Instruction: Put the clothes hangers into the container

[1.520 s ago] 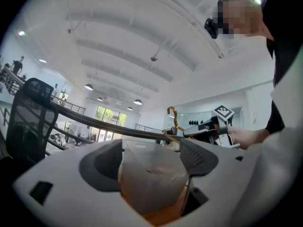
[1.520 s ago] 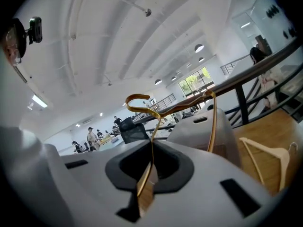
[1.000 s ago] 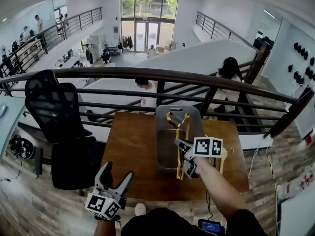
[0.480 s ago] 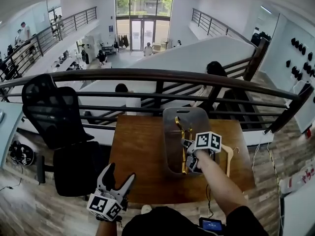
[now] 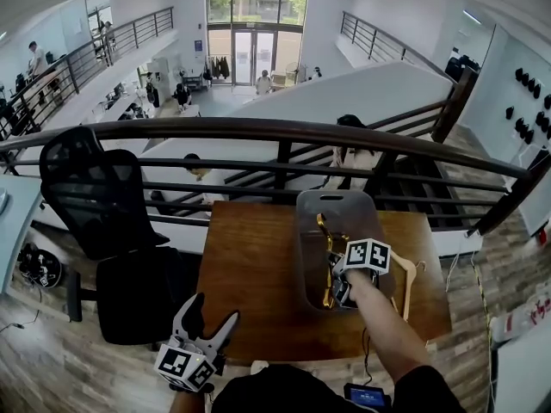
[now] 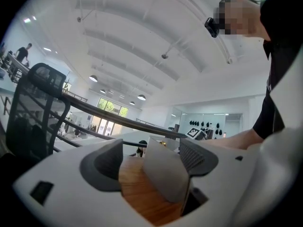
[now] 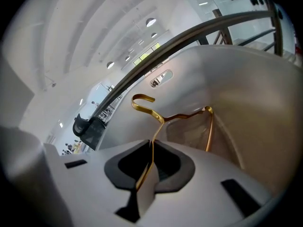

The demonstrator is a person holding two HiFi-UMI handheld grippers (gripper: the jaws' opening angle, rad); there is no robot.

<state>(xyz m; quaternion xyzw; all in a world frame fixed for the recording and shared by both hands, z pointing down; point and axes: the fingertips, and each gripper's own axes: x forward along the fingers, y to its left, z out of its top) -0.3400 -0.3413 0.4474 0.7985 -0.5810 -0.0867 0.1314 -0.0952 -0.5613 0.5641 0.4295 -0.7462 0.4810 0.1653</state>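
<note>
A gold metal hanger [image 5: 326, 233] hangs inside the grey translucent container [image 5: 337, 198] on the wooden table [image 5: 258, 274]. My right gripper [image 5: 336, 289] is shut on the hanger's wire, reaching down into the container from its near end. In the right gripper view the wire runs up from between the jaws [image 7: 150, 162] to the hook of the hanger [image 7: 163, 119], with the container's wall [image 7: 246, 93] all around. A wooden hanger [image 5: 406, 278] lies on the table right of the container. My left gripper [image 5: 213, 312] stands open with nothing in it, low at the table's front left edge [image 6: 149, 157].
A black office chair [image 5: 95, 196] stands left of the table. A dark metal railing [image 5: 275, 132] runs behind the table's far edge, with a drop to a lower floor beyond. The table's left half [image 6: 142, 193] is bare wood.
My right gripper has sunk with the gold hanger, from above the container's rim down into it. The left gripper has drifted only slightly and stays open.
</note>
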